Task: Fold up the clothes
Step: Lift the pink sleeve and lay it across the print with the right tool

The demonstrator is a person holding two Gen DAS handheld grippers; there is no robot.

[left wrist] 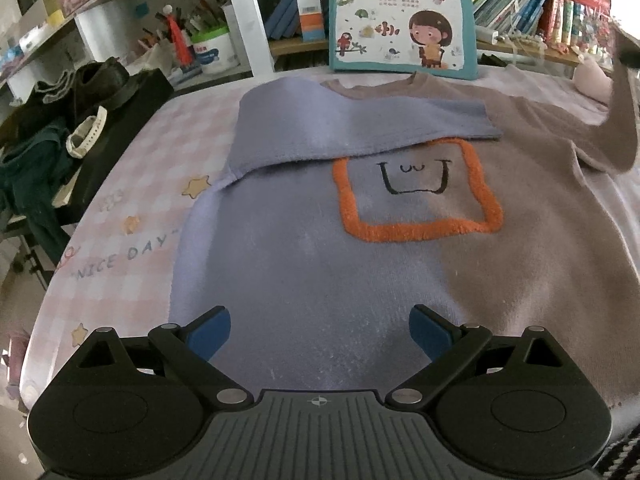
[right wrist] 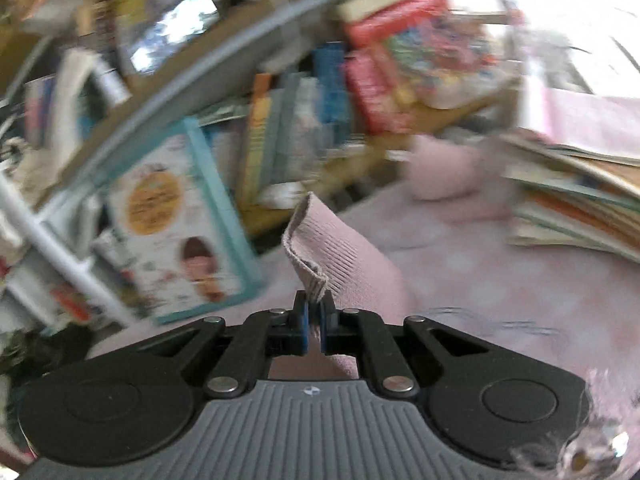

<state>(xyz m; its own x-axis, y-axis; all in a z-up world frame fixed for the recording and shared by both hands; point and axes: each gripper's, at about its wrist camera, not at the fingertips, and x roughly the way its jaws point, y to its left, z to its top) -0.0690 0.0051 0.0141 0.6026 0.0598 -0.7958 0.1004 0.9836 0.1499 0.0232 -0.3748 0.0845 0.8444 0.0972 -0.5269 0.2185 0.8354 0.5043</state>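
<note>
Pink cuff (right wrist: 316, 240) pinched in right gripper (right wrist: 314, 320); left gripper (left wrist: 320, 332) gapes over sweater (left wrist: 320, 272); next, fold sleeve across.

A pink checked cover (left wrist: 132, 184), printed with stars and the words "NICE DAY", was spread over the surface. A two-tone sweater (left wrist: 360, 248), blue on the left half and brown on the right, lay flat on it, its blue sleeve folded across the chest. At the far edge a children's picture book (left wrist: 402, 16) stood upright just behind the collar. At the far right a pink rounded thing (left wrist: 592, 80) rested on the cover. Dark clothing (left wrist: 36, 160) was heaped beside the left edge.
</note>
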